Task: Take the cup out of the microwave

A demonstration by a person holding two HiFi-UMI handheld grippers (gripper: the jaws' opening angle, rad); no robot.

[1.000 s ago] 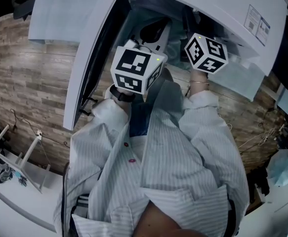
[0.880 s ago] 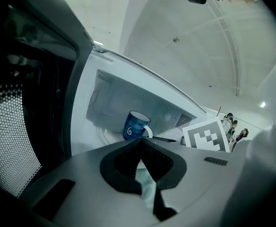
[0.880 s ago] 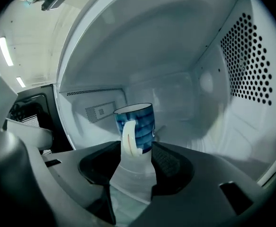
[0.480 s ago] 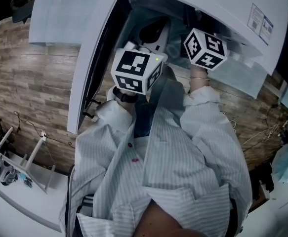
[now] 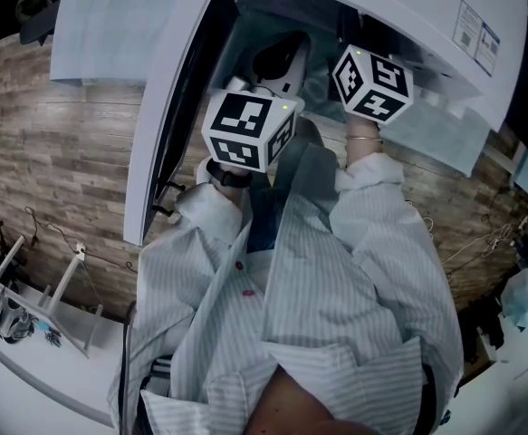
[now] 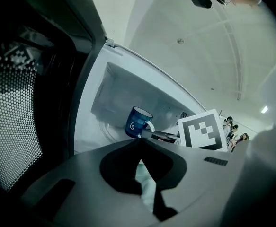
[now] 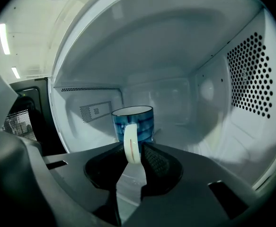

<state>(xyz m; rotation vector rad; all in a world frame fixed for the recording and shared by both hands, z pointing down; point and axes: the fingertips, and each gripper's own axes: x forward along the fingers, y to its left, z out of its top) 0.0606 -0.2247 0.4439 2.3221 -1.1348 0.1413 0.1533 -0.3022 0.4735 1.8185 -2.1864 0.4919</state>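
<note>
A blue cup [image 7: 134, 122] with a white handle [image 7: 131, 143] stands upright on the floor of the open microwave [image 5: 408, 16]. My right gripper [image 7: 132, 149] reaches into the cavity. Its jaws are closing, the handle stands between them, and the pads lie against both its sides. The left gripper view shows the same cup [image 6: 138, 122] from further left, with the right gripper's marker cube [image 6: 201, 131] beside it. My left gripper [image 6: 138, 148] hangs at the opening, shut and empty. In the head view only the two marker cubes show, the left [image 5: 250, 130] and the right [image 5: 370, 82]; the cup is hidden.
The microwave door [image 5: 168, 107] is swung open on the left, close to my left gripper. Perforated vents [image 7: 251, 74] line the cavity's right wall. The microwave stands on a wood-grain surface [image 5: 55, 170]. A white rack [image 5: 55, 297] sits at the lower left.
In the head view both marker cubes stay at the microwave opening. Only the view itself shifts slightly.
</note>
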